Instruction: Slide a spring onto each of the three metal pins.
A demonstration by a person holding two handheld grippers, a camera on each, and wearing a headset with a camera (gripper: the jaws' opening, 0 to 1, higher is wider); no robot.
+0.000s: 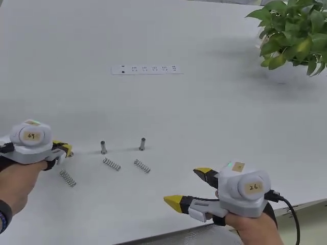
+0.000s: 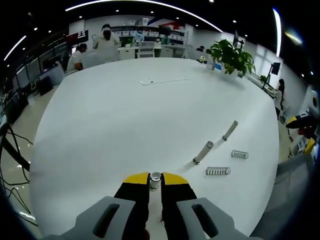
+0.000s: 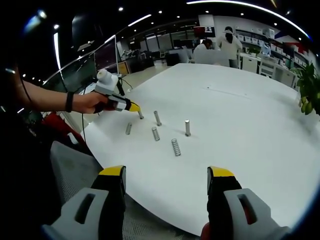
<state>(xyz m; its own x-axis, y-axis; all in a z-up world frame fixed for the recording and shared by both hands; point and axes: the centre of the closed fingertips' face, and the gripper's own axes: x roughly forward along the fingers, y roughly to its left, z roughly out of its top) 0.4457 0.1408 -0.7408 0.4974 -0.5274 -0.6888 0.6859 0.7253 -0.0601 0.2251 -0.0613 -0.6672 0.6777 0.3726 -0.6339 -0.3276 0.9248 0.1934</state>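
Metal pins, short and grey: two pins (image 1: pixel 103 147) stand upright on the white table (image 1: pixel 204 112), coiled springs (image 1: pixel 111 164) lying beside them. The left gripper (image 1: pixel 64 148) (tagged "69") pinches the third pin (image 2: pixel 155 179); the right gripper (image 1: pixel 186 186), tagged "26", gapes.

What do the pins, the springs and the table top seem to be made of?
The pins look like solid metal, grey with a dull shine; the held pin glints between the jaws of the left gripper. The springs look like thin steel wire, coiled and silvery. The table top is white and matte, perhaps laminate; the look leaves that open.
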